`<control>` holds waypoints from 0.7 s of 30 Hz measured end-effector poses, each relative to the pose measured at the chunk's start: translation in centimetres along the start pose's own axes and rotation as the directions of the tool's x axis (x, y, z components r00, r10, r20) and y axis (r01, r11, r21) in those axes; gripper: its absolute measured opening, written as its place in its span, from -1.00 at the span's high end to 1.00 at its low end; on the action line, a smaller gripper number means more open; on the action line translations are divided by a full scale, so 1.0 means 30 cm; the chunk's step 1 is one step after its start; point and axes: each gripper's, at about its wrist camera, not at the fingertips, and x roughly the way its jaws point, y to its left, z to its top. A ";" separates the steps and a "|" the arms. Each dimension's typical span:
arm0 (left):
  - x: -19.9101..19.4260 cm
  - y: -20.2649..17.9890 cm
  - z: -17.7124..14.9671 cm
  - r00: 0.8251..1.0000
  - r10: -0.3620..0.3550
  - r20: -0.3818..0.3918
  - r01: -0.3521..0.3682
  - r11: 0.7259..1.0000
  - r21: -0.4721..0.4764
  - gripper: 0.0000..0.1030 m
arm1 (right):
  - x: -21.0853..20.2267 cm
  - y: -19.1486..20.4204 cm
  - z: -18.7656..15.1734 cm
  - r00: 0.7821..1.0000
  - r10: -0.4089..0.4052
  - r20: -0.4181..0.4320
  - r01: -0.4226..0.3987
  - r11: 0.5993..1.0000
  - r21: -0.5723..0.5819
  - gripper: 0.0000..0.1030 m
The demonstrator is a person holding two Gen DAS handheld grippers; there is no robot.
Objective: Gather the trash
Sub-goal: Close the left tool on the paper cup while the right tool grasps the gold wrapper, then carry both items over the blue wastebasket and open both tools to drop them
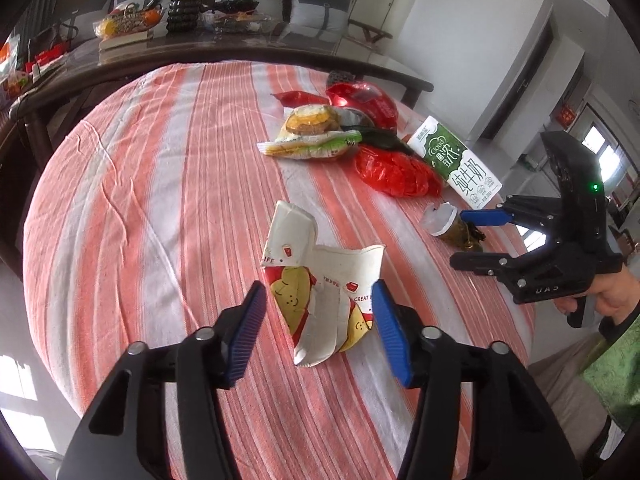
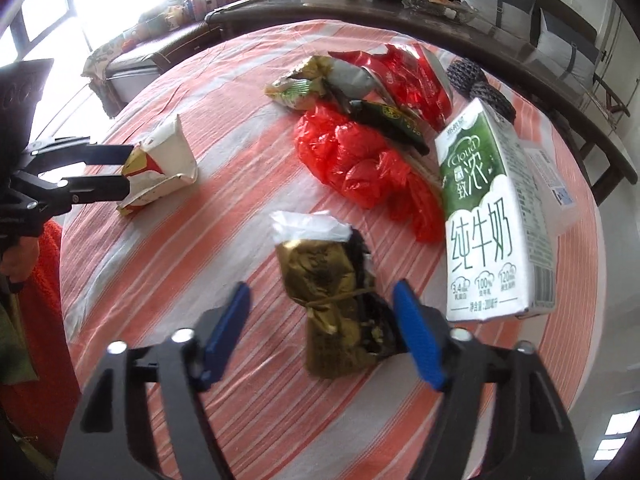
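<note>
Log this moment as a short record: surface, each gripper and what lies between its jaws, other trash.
surface: striped tablecloth
left gripper: jaws astride the crumpled paper cup, a gap on one side, so not clamped
right gripper: jaws either side of the gold wrapper, gaps on both sides
other trash: milk carton, red plastic bag, red foil bag, green-and-yellow snack packet
</note>
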 end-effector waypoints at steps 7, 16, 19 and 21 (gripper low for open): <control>0.030 0.019 0.003 1.000 -0.029 -0.002 0.029 0.998 -0.051 0.80 | -0.038 -0.017 -0.024 1.000 0.020 0.020 -0.022 0.997 0.078 0.10; -0.014 -0.007 0.010 0.997 0.029 0.072 -0.020 0.993 -0.116 0.84 | -0.129 -0.030 -0.099 0.993 0.070 0.095 -0.088 0.976 0.199 0.12; -0.049 -0.054 0.022 0.993 0.039 0.108 -0.027 0.994 -0.107 0.84 | -0.174 -0.047 -0.145 0.987 0.097 0.131 -0.127 0.960 0.250 0.12; -0.068 -0.097 0.026 0.992 0.032 0.125 -0.019 0.995 -0.100 0.84 | -0.203 -0.063 -0.180 0.981 0.115 0.159 -0.158 0.944 0.289 0.12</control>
